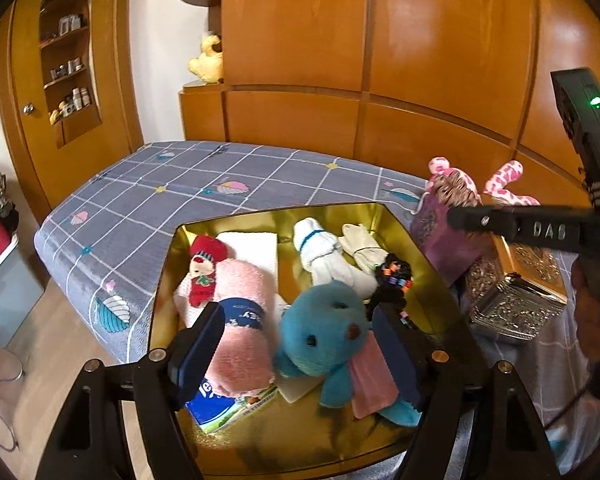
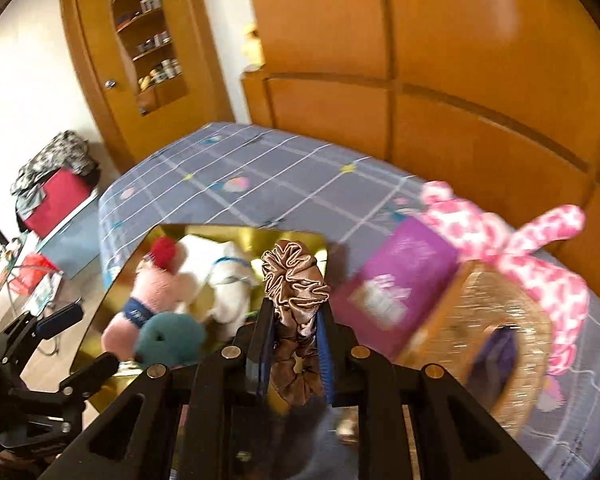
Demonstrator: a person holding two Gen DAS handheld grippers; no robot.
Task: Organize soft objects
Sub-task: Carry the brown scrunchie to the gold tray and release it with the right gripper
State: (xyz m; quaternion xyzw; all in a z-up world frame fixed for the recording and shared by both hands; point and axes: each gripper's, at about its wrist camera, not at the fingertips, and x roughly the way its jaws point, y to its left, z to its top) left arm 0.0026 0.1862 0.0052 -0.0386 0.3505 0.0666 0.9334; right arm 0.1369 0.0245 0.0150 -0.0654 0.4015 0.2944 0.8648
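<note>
While the gold tin (image 1: 396,236) holds a teal bear (image 1: 324,332), pink towel (image 1: 240,320), white socks (image 1: 324,256), left claw (image 1: 300,352) spread, right claw (image 2: 292,344) pinching brown scrunchie (image 2: 294,284).

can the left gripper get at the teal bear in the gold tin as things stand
Probably yes: the left gripper has its jaws open with the teal bear lying uncovered between them, on top of the pile in the gold tin.

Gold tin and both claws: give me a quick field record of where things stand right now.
tin: gold tin open on the bed
in tin: blue bear, pink towel roll, red-hat doll, white socks
left claw: open, over the tin, pads either side of the bear and the roll
right claw: shut on brown scrunchie, above the tin's near edge
outside tin: purple box, pink spotted plush
</note>
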